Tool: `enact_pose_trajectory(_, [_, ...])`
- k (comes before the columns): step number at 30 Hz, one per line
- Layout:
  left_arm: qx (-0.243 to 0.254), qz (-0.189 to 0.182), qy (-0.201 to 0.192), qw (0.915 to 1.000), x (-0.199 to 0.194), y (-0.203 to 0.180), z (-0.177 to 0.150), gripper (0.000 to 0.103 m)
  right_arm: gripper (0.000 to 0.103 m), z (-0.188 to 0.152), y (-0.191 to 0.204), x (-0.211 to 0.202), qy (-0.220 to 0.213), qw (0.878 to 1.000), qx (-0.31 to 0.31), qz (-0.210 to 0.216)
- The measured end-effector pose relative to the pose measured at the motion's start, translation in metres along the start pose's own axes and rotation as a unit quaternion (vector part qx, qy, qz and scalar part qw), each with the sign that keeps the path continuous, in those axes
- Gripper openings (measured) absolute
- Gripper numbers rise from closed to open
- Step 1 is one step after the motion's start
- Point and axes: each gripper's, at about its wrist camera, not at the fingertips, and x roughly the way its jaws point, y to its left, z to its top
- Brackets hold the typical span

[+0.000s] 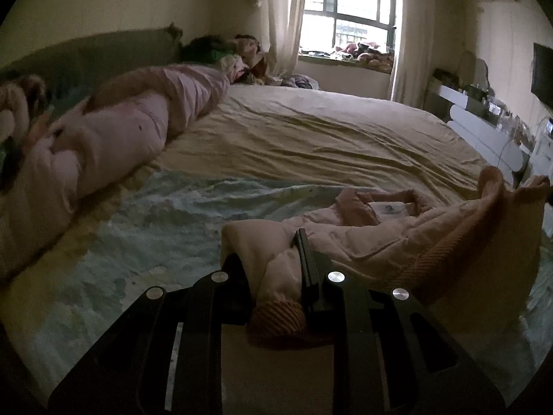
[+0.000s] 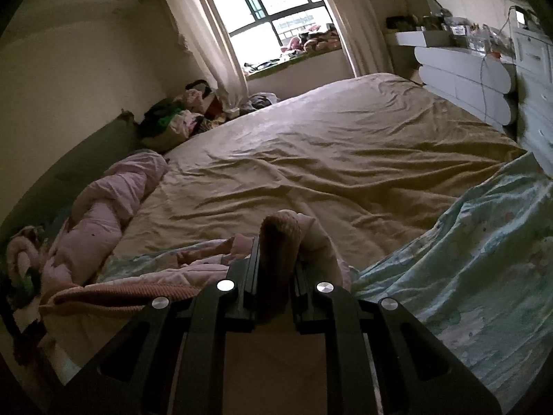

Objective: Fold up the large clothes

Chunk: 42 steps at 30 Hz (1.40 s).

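Observation:
A pale pink jacket (image 1: 397, 242) with a ribbed salmon hem lies bunched on a light blue patterned blanket (image 1: 172, 214) on the bed. My left gripper (image 1: 276, 263) is shut on one corner of the jacket's hem, with the ribbed band bulging between the fingers. My right gripper (image 2: 274, 266) is shut on the jacket's (image 2: 166, 276) other ribbed hem corner, which stands up between the fingers. The hem stretches between the two grippers. The jacket's collar and white label face up in the left wrist view.
The bed has a wrinkled tan sheet (image 2: 328, 159). A rolled pink quilt (image 1: 114, 138) lies along the green headboard at the left. A clothes pile (image 2: 179, 117) sits in the far corner by the window. White drawers (image 2: 477, 79) stand beside the bed on the right.

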Motion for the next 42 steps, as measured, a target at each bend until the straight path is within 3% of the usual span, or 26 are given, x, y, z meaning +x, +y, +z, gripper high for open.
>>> enact_pose_trajectory(8, [-0.014,-0.01,0.018,0.9997,0.029,0.007,-0.018,0.015,0.014,-0.004,0.004,0.036,0.02,0.999,0.017,-0.03])
enact_pose_trajectory(22, [-0.039,-0.008,0.002,0.9992,0.061,0.004,-0.049,0.016,0.02,-0.006,0.01,0.065,0.036,0.997,0.029,-0.06])
enact_pose_trajectory(24, [-0.028,-0.004,0.004,0.9996,0.065,0.002,-0.049,0.016,0.026,-0.005,0.009,0.063,0.034,0.998,0.03,-0.053])
enact_pose_trajectory(26, [-0.029,-0.008,0.008,0.9995,0.069,0.003,-0.048,0.017,0.042,-0.004,0.01,0.057,0.02,0.998,0.023,-0.052])
enact_pose_trajectory(27, [-0.034,-0.012,0.009,0.9993,0.07,0.005,-0.047,0.017,0.065,-0.005,0.013,0.053,0.008,0.998,0.011,-0.064])
enact_pose_trajectory(28, [-0.035,-0.013,0.01,0.9992,0.072,0.006,-0.048,0.017,0.076,-0.006,0.018,0.048,-0.008,0.997,-0.006,-0.08])
enact_pose_trajectory(30, [-0.026,-0.012,0.011,0.9995,0.076,0.005,-0.048,0.017,0.076,-0.012,0.027,0.038,-0.027,0.995,-0.04,-0.086])
enact_pose_trajectory(35, [-0.025,-0.012,0.006,0.9996,0.078,0.003,-0.051,0.019,0.077,-0.057,0.06,0.027,-0.015,0.99,-0.125,-0.056])
enact_pose_trajectory(42, [-0.032,-0.019,0.001,0.9993,0.078,0.003,-0.049,0.025,0.077,-0.125,0.092,0.044,0.058,0.984,-0.166,0.009])
